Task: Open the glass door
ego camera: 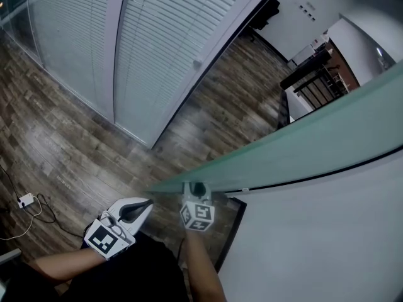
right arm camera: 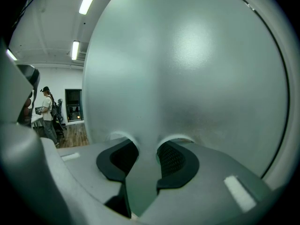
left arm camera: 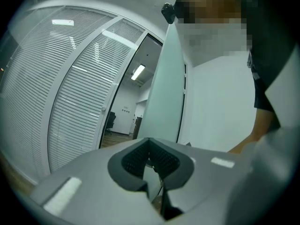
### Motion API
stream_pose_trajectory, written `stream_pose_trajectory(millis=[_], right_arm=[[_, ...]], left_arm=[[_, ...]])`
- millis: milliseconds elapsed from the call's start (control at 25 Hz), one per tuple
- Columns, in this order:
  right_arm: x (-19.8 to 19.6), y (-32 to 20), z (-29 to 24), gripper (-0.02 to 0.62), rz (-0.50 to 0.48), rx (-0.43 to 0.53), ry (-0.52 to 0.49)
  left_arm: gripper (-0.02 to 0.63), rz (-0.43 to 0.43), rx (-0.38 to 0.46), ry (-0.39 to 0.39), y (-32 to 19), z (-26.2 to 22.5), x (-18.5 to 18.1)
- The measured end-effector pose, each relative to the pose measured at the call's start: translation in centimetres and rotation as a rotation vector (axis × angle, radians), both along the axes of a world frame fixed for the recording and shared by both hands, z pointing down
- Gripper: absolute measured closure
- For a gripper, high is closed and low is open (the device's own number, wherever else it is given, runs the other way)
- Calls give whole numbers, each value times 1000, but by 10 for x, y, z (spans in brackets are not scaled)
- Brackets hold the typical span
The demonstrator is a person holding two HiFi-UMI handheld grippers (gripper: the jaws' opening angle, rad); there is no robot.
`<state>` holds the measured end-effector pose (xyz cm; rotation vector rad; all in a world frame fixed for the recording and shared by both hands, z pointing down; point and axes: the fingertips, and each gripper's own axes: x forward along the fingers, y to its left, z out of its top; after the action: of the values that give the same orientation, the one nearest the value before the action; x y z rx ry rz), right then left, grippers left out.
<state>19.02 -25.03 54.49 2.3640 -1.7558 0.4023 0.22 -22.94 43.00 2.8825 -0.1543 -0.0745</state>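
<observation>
The frosted, greenish glass door (ego camera: 302, 150) stands ajar and I look down on its top edge. My right gripper (ego camera: 197, 189) has its jaws on either side of the door's free edge, with the pads pressed against the pane. The right gripper view shows the glass door (right arm camera: 187, 69) running straight between the right gripper (right arm camera: 147, 146) jaws and filling the picture. My left gripper (ego camera: 146, 204) hangs free to the left of the door, shut and holding nothing. Seen from the left gripper (left arm camera: 150, 144), the glass door (left arm camera: 166, 93) stands edge-on ahead.
A curved wall of white blinds (ego camera: 157, 43) stands across the wood floor (ego camera: 75, 156). A white plug and cable (ego camera: 25, 200) lie at the far left. A white wall (ego camera: 315, 244) and black door frame (ego camera: 230, 228) are to the right. A person (right arm camera: 47, 109) stands far off.
</observation>
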Motion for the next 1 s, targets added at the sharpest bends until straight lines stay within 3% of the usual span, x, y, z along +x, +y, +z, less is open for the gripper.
stream_pose_trajectory(millis=[440,640,1000], right_arm=[[-13,20,7,469,-59,-27,-14],[-20,29,11,468,-102,-40,-28],[-36,58,17,465,-151,-35,-42]], left_arm=[[607,-60,-17,43,49,11,-12],[607,-124,-56,-1,58,28,-25],[607,-109,4,-32,92,27,-38]])
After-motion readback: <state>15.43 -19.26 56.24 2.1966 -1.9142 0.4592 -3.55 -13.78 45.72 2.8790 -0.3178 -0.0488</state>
